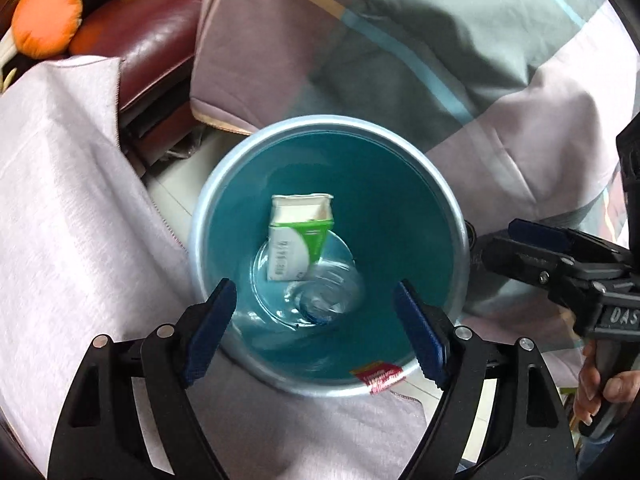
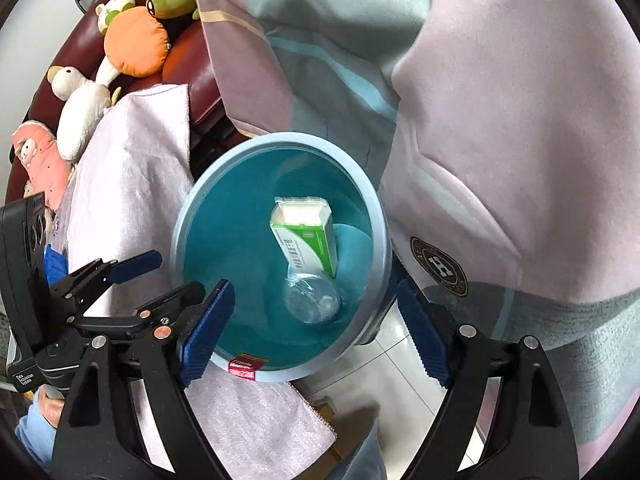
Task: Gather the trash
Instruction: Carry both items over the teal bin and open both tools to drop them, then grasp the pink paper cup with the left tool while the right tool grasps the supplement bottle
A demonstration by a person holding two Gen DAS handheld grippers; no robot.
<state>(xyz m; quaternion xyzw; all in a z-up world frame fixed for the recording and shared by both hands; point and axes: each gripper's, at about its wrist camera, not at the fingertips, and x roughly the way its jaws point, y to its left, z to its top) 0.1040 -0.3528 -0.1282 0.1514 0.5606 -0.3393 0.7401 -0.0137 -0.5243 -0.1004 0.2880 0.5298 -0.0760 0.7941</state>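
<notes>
A teal trash bin (image 1: 404, 216) with a pale rim stands on the floor; it also shows in the right wrist view (image 2: 224, 248). Inside lie a green-and-white carton (image 1: 298, 236) (image 2: 306, 236) and a clear plastic bottle (image 1: 328, 292) (image 2: 314, 296). My left gripper (image 1: 316, 320) is open and empty above the bin's near side. My right gripper (image 2: 316, 320) is open and empty over the bin's near rim. The right gripper shows in the left wrist view (image 1: 560, 260), at the bin's right. The left gripper shows in the right wrist view (image 2: 120, 280), at the bin's left.
A pale pink towel (image 1: 72, 216) (image 2: 132, 184) drapes to the left of the bin. A striped blanket (image 1: 400, 48) (image 2: 500, 120) hangs behind and to the right. A dark red sofa (image 1: 152, 40) carries plush toys (image 2: 132, 40). White tiled floor (image 2: 384, 356) shows below the bin.
</notes>
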